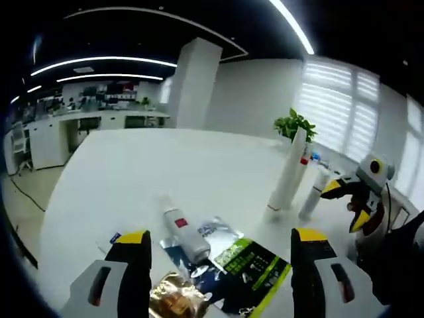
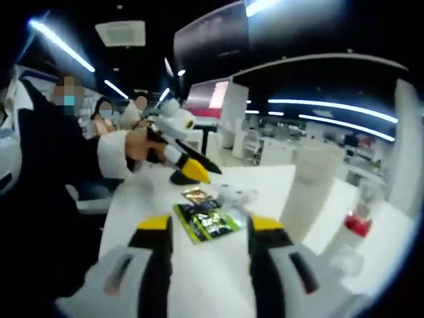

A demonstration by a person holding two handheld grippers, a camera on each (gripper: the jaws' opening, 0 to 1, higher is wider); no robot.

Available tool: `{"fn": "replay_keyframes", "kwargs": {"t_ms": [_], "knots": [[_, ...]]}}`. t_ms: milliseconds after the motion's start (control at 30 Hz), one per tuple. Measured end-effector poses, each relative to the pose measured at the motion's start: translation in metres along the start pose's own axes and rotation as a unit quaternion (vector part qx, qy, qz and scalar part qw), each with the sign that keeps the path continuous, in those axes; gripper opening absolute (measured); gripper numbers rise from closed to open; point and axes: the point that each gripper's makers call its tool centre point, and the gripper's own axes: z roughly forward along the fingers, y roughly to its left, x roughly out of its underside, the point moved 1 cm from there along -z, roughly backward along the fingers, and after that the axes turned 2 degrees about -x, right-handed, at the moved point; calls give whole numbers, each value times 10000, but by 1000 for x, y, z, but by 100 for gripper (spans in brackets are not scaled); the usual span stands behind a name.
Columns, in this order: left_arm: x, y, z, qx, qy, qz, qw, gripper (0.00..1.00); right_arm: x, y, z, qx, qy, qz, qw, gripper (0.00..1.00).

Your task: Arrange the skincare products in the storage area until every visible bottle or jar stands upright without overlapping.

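While both my left gripper (image 1: pixel 215 255) and right gripper (image 2: pixel 207 233) gape empty, a small white bottle (image 1: pixel 185 234) with a red label lies toppled on sachets (image 1: pixel 246 265), near the upright tall white tube (image 1: pixel 290 171).

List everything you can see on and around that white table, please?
Table: one, white, under everything.
Tall tube: one, white, upright on its cap at the table's far right in the left gripper view.
Bottle: one, clear with red cap, upright just beside the tall tube.
Small tube: one, white with red label, lying flat on the sachets.
Green sachet: one, green and black, flat.
Silver sachet: one, flat.
Gold sachet: one, flat, nearest the left gripper.
Plant: one, green, behind the tall tube.
Left gripper: yellow-tipped fingers, open.
Right gripper: yellow-tipped fingers, open.
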Motion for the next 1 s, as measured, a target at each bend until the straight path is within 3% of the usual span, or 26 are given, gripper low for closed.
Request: {"fn": "replay_keyframes", "kwargs": {"t_ms": [167, 433, 767, 1000], "knots": [[-4, 11, 18, -66, 316, -78, 9994, 88, 4, -1, -6, 135, -48, 299, 9994, 67], [-9, 26, 43, -243, 630, -54, 9977, 82, 5, 9, -11, 69, -67, 482, 9988, 83], [-5, 37, 68, -231, 1036, -71, 9943, 71, 4, 20, -10, -103, -37, 581, 9983, 100], [-1, 34, 72, -148, 1223, -161, 9923, 68, 7, 23, -9, -186, 44, 619, 9979, 100]]}}
